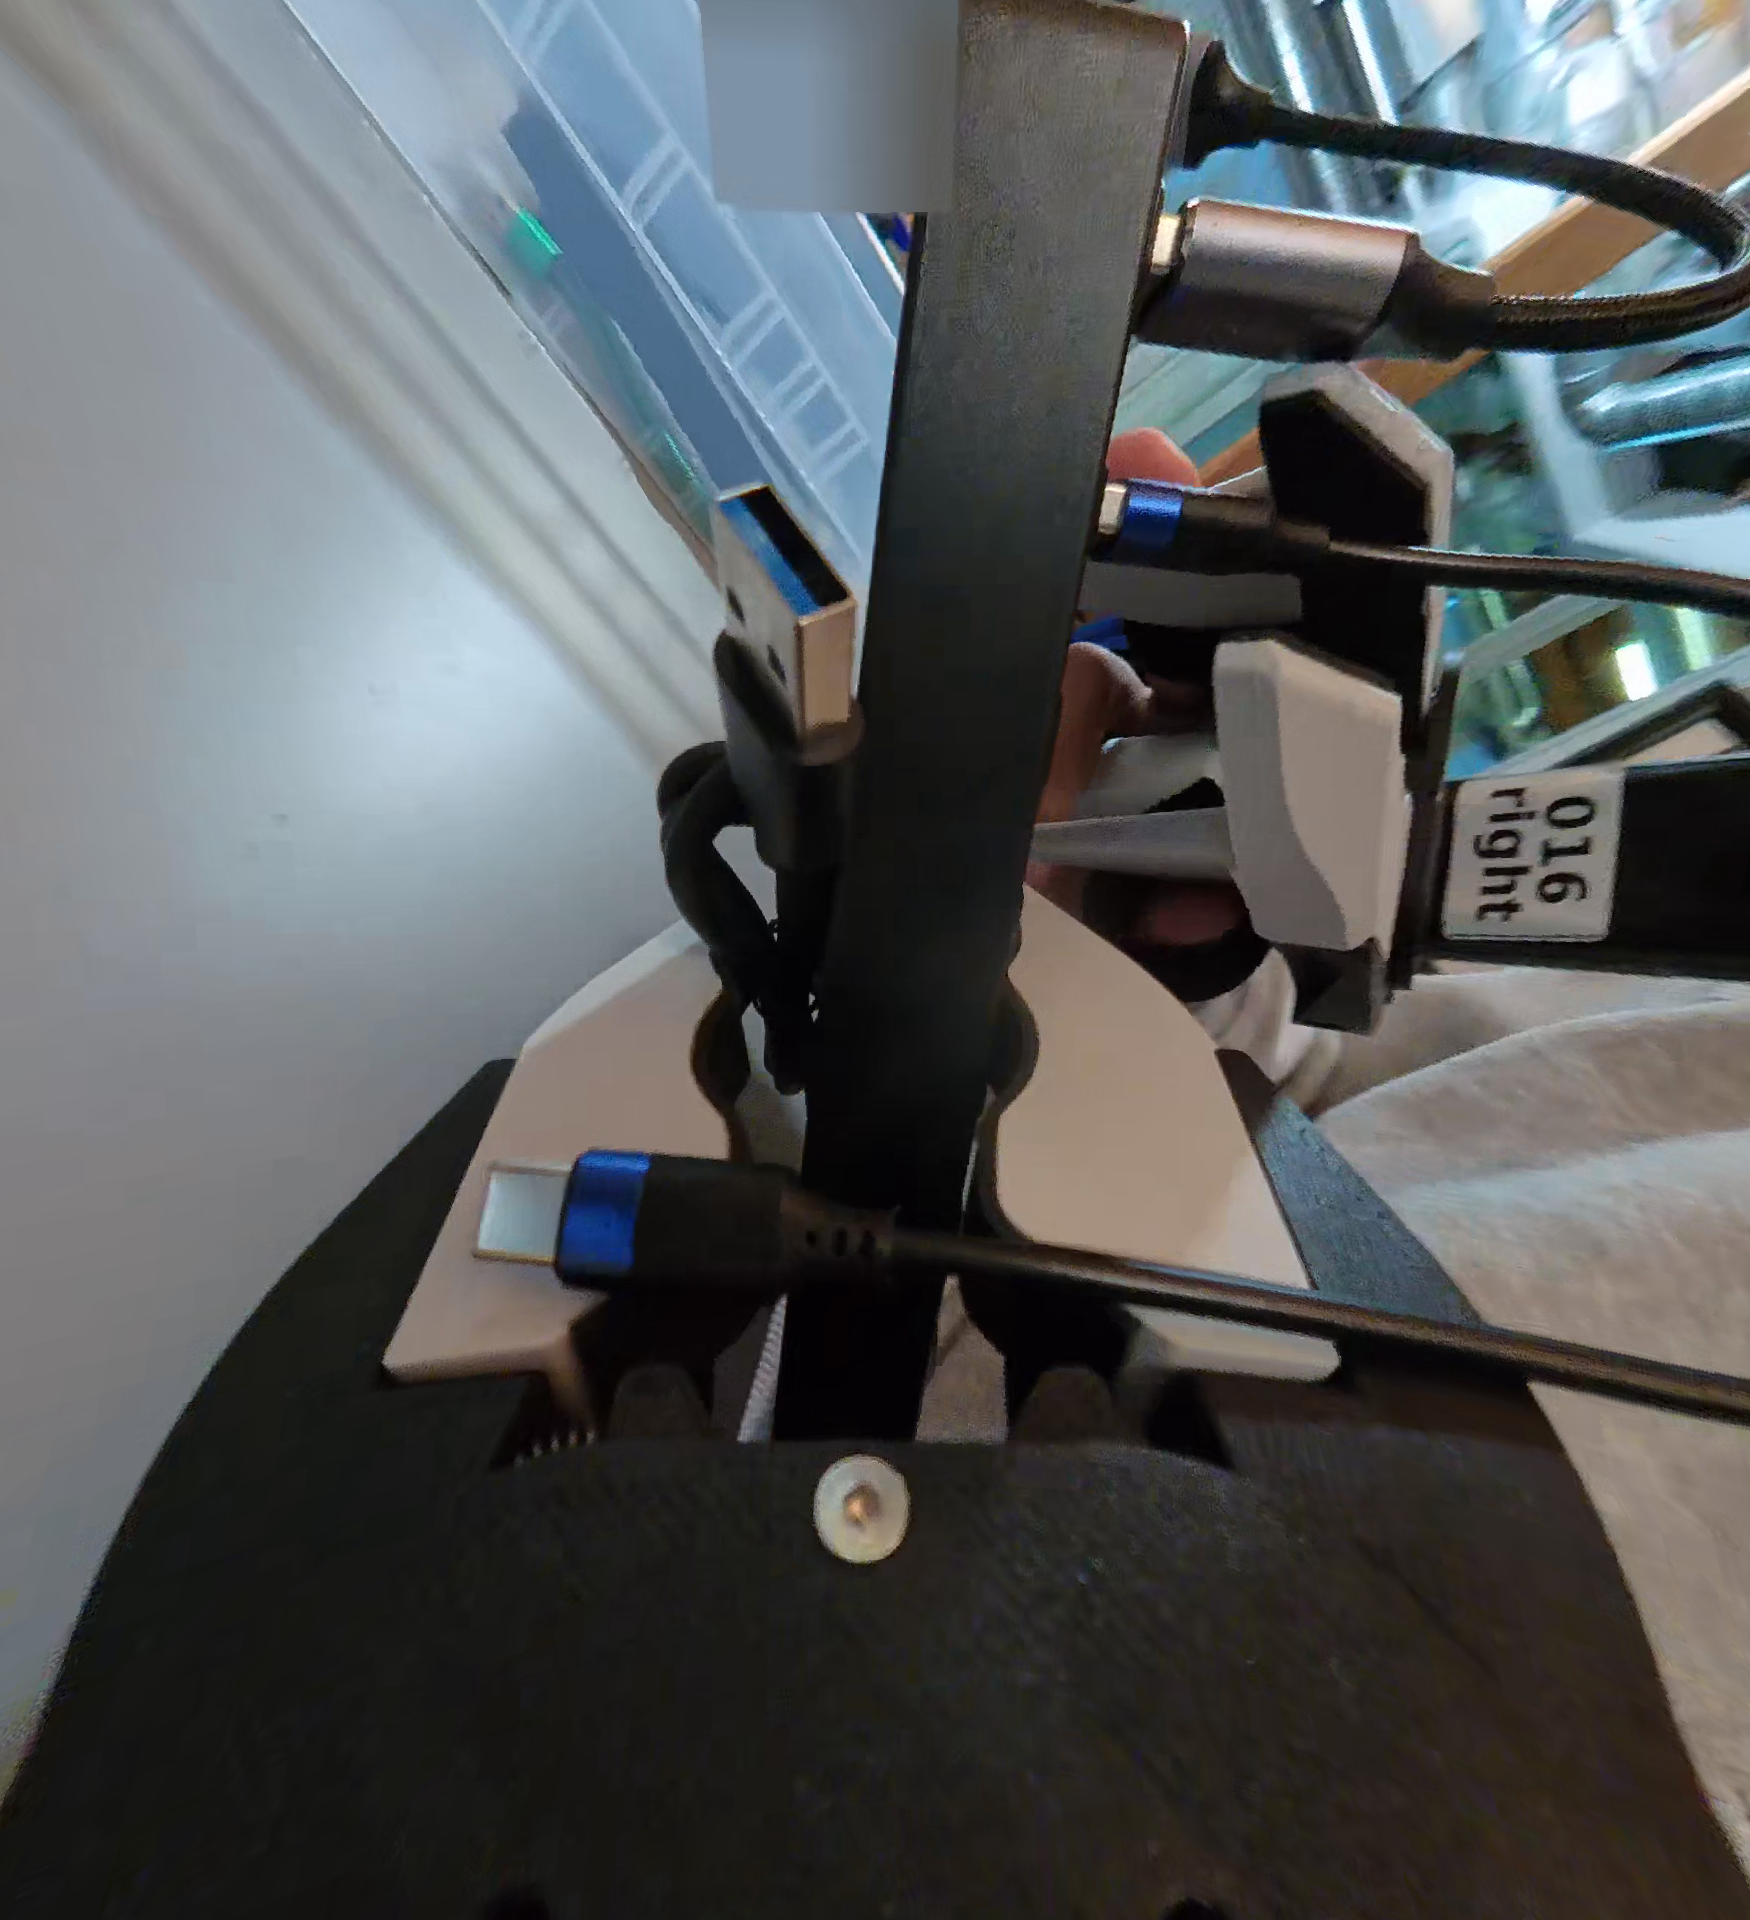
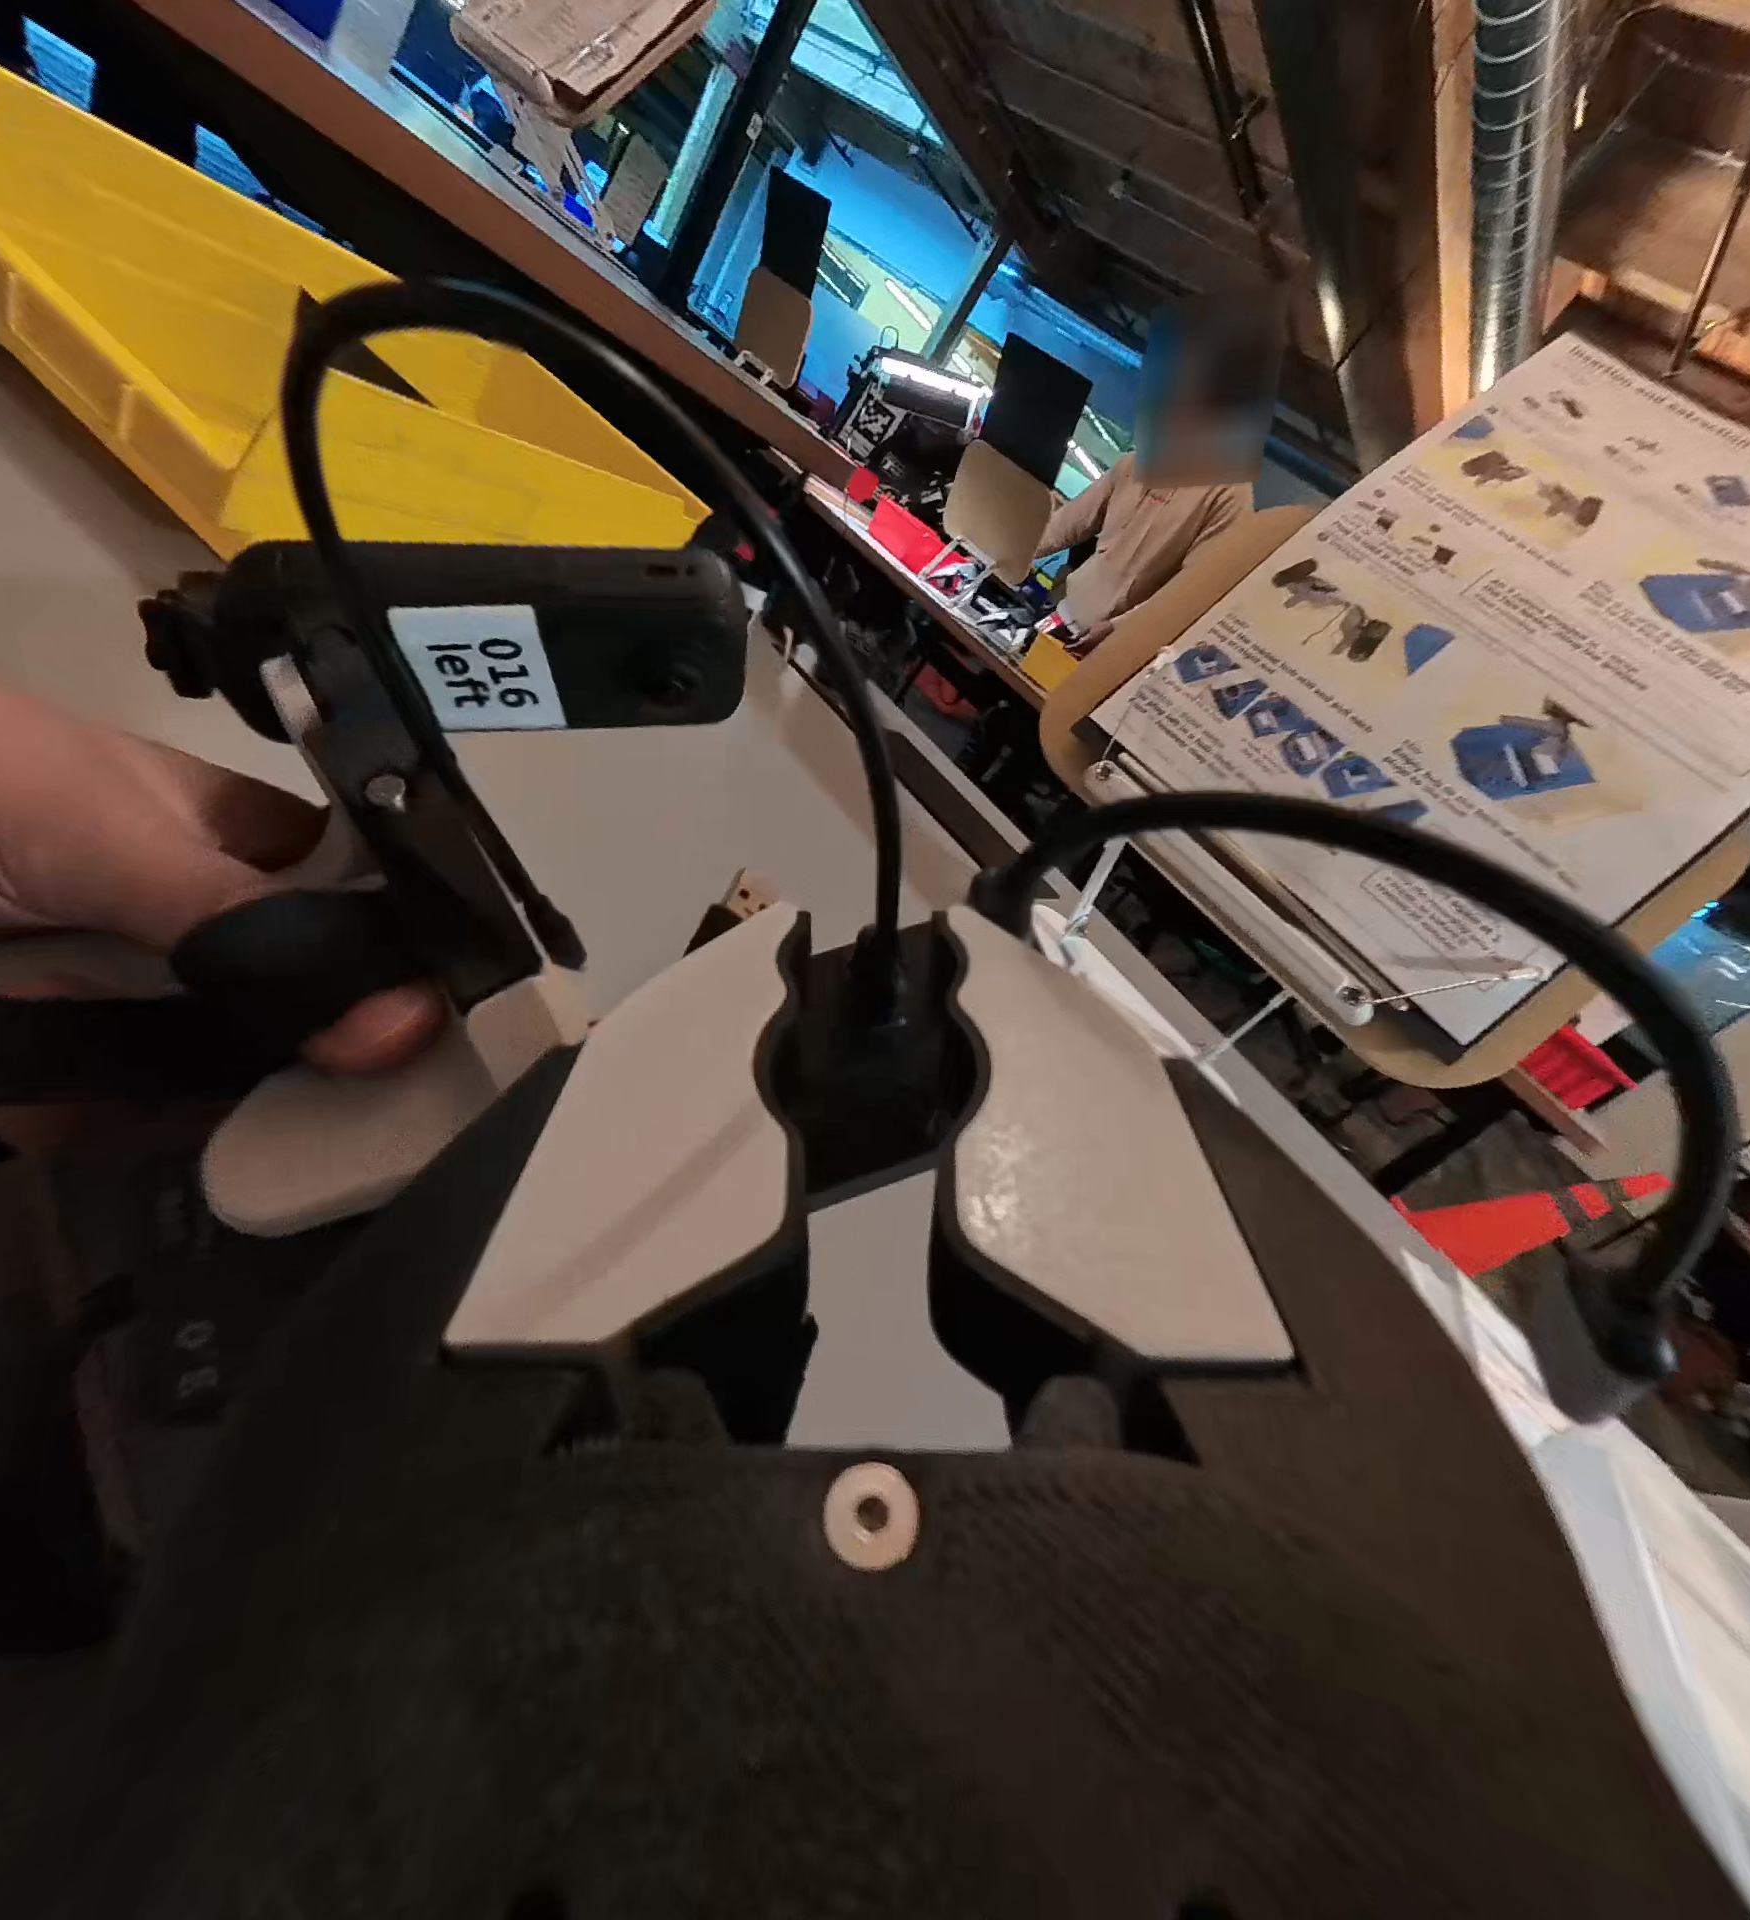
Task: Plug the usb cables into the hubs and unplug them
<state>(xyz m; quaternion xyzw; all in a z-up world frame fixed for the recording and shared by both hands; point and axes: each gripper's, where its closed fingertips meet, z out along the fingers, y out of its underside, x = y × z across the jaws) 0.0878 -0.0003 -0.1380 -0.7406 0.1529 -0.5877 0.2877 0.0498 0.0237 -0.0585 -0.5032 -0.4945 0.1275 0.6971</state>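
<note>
My left tongs (image 1: pixel 892 1091) are clamped on the dark flat USB hub (image 1: pixel 1016 520), which stands on edge and runs up out of the tongs toward the top of the view. My right tongs (image 2: pixel 871 997) are pinched down on a black plug body (image 2: pixel 876 1049), its thin black cable (image 2: pixel 580 343) looping up and over toward the left tool.

From the left wrist view, that right pair sits tight against the hub's right edge, holding the blue-ringed plug (image 1: pixel 1151 520) right at a port; can't tell if it's fully seated. Above it a grey braided plug (image 1: pixel 1276 270) is in the hub. That edge is crowded, barely any room between plugs. On the hub's left side there's a loose USB-A plug (image 1: pixel 788 613) on its bundled lead, and another blue-ringed connector (image 1: pixel 632 1221) lies across my left finger. Left of that is plain white counter (image 1: pixel 175 831), wide open. Behind the right tongs there's a yellow bin (image 2: pixel 175 343) and an instruction board (image 2: pixel 1473 675).
</note>
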